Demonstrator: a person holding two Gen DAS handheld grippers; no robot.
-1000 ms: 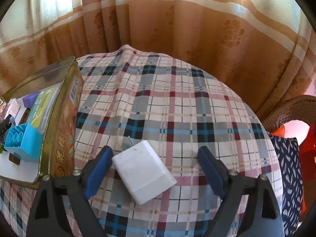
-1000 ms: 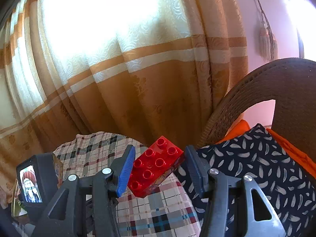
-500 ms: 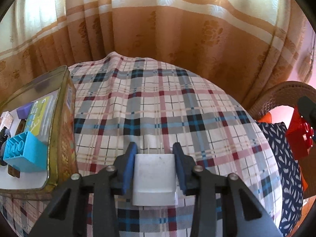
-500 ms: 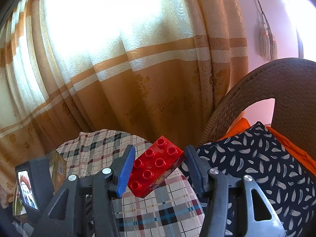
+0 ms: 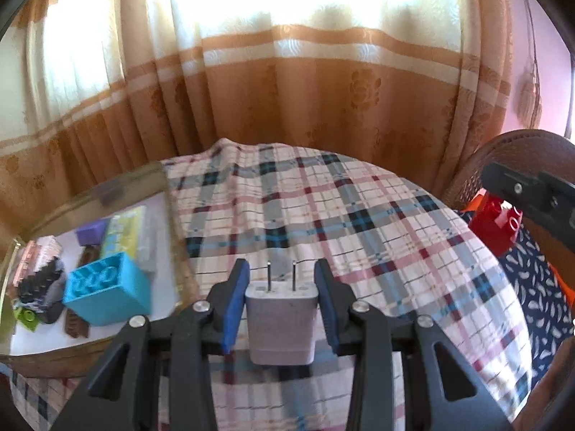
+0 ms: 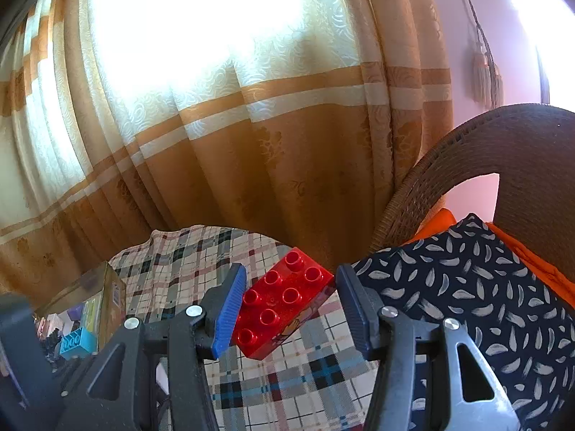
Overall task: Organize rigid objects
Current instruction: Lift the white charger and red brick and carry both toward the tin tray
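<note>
While both pairs of fingers clamp their loads, the tin waits at nine o'clock.
Left gripper (image 5: pixel 282 289) holds a white charger (image 5: pixel 281 323) above the plaid tabletop (image 5: pixel 359 222); right gripper (image 6: pixel 291 300) pinches a red brick (image 6: pixel 284 301); gold tin (image 5: pixel 179 269) contains a blue brick (image 5: pixel 107 292).

We find no legible text. Printing on the tin box (image 6: pixel 116 296) and on the yellow-green pack (image 5: pixel 124 231) inside it is too blurred to read.

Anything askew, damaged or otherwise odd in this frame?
Nothing damaged or spilled. The red brick sits skewed in the right tool, gripped corner to corner. The white plug adapter is held squarely in the left tool, prongs forward.
</note>
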